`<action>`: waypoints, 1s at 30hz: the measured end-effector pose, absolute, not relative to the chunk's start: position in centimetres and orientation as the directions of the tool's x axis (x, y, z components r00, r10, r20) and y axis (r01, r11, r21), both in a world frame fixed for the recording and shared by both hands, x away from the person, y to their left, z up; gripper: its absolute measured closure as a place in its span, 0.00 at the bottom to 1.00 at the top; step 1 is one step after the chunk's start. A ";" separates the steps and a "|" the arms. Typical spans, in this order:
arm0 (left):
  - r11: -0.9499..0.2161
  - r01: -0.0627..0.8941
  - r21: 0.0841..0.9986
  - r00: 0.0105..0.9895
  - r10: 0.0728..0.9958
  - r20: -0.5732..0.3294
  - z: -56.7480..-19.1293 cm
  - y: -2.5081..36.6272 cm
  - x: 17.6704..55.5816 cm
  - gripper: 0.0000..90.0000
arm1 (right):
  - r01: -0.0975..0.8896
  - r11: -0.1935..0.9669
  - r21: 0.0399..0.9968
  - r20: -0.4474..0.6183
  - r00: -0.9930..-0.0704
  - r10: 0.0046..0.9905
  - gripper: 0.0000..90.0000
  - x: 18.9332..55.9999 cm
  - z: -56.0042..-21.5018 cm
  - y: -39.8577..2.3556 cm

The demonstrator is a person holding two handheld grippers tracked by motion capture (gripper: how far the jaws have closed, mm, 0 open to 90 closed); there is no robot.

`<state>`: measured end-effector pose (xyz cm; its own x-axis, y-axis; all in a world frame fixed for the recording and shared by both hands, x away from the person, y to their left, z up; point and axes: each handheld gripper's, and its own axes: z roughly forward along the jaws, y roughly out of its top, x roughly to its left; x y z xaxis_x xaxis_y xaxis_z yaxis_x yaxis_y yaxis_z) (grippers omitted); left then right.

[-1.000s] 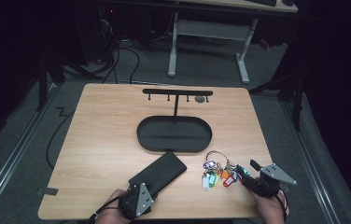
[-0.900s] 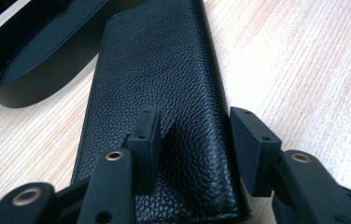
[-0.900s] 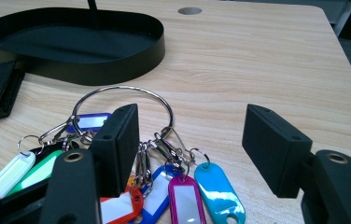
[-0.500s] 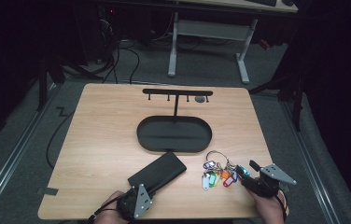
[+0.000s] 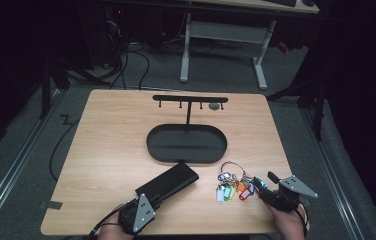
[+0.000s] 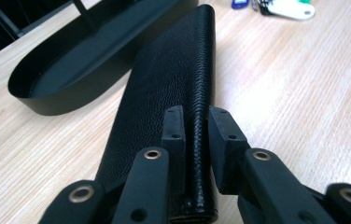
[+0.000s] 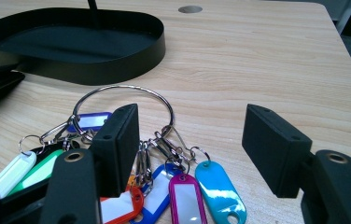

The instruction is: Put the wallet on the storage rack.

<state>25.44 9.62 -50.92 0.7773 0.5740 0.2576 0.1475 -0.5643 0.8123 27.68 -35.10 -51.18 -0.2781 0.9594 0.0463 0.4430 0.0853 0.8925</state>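
Observation:
A black leather wallet (image 5: 168,182) lies flat on the wooden table (image 5: 111,150), near the front edge. My left gripper (image 6: 198,135) has just been closing, and its pads now press on the wallet's (image 6: 173,74) near long edge. A steel ring with several coloured key tags (image 5: 231,187) lies to the right of the wallet. My right gripper (image 7: 197,147) stands open just over the ring's (image 7: 122,87) near side. The tags (image 7: 213,186) lie between and under its jaws, and no pad is pressing on them.
A black oval tray (image 5: 151,142) sits mid-table, with a post and a hook bar (image 5: 190,99) rising behind it. The tray's wall (image 6: 47,100) is close beyond the wallet's far end. A round hole (image 7: 190,9) is in the tabletop at the back right.
In the high view the left gripper has edged slightly left at the wallet's near end. The wallet, the keys and the right gripper lie as before.

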 end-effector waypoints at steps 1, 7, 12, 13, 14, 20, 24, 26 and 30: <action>-0.552 0.153 0.820 0.777 0.580 0.246 -50.8 9.8 25.5 0.87 | 0.443 0.086 0.892 0.045 -0.279 0.959 0.41 27.7 -51.2 -35.1; -0.494 0.187 0.849 0.779 0.602 0.179 -50.1 10.8 25.7 0.88 | 0.439 0.088 0.894 0.043 -0.280 0.959 0.41 27.7 -51.1 -35.2; -0.452 0.211 0.867 0.777 0.615 0.132 -49.6 11.6 25.8 0.89 | 0.439 0.090 0.894 0.042 -0.282 0.959 0.41 27.7 -51.2 -35.2; -0.441 0.215 0.871 0.775 0.620 0.122 -49.5 11.8 25.8 0.90 | 0.438 0.092 0.894 0.040 -0.283 0.958 0.41 27.8 -51.2 -35.2; -0.428 0.221 0.877 0.775 0.623 0.108 -49.4 12.0 25.9 0.90 | 0.438 0.092 0.894 0.040 -0.283 0.958 0.41 27.8 -51.2 -35.2; -0.371 0.252 0.894 0.775 0.630 0.043 -49.1 12.8 26.1 0.90 | 0.442 0.088 0.893 0.045 -0.283 0.958 0.41 27.8 -51.2 -35.2; -0.349 0.265 0.899 0.774 0.632 0.017 -48.8 13.3 26.0 0.91 | 0.438 0.085 0.895 0.046 -0.281 0.959 0.41 27.7 -51.1 -35.2; -0.331 0.270 0.904 0.773 0.635 0.002 -48.6 13.6 25.9 0.91 | 0.436 0.085 0.896 0.046 -0.281 0.959 0.41 27.7 -51.0 -35.3; -0.295 0.280 0.914 0.758 0.651 -0.022 -48.3 14.4 26.0 0.91 | 0.435 0.086 0.896 0.045 -0.281 0.959 0.41 27.7 -51.1 -35.4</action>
